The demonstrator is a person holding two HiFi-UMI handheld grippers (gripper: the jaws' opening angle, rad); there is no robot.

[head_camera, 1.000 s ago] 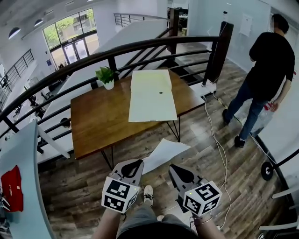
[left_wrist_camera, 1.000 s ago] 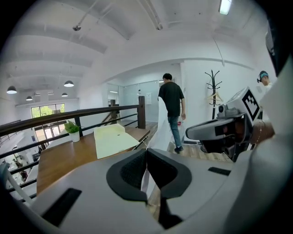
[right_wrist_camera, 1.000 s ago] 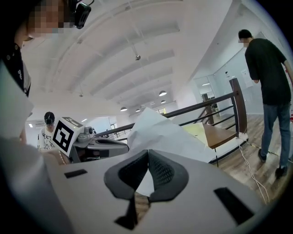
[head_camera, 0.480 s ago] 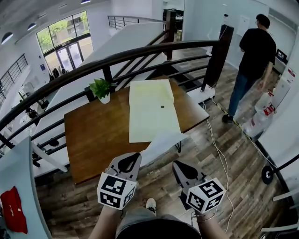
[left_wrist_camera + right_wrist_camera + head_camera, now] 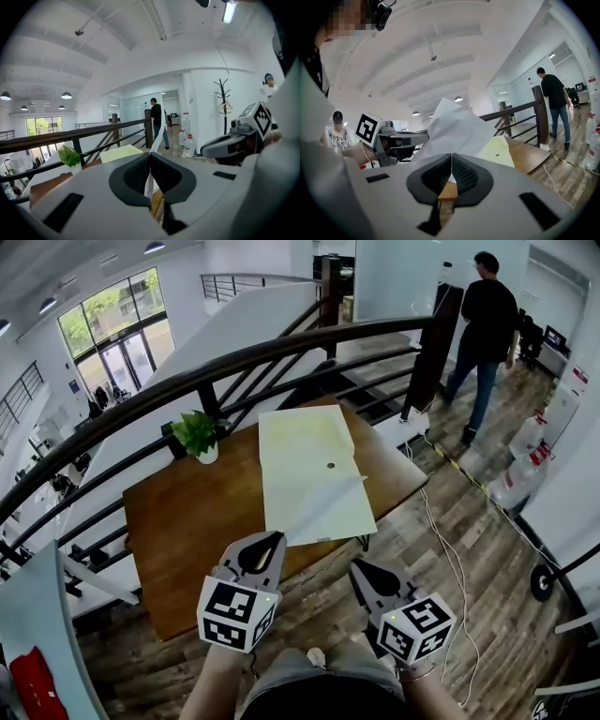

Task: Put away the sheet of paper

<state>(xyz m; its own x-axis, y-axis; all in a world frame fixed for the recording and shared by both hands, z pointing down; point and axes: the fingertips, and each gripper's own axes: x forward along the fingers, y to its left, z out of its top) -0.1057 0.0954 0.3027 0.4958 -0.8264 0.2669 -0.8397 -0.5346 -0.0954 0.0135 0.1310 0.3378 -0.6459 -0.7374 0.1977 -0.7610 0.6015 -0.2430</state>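
Two tongs hang at the near edge of the table. A potted plant stands at its far left. The left tongs pinch one corner of the sheet of paper, which slants in the air above a yellow folder. The right tongs are pressed together just beside it.

Sheet of paper: one, white, lightly creased. Near corner pinched in the left gripper. Stands on edge, raised over the table's near edge.
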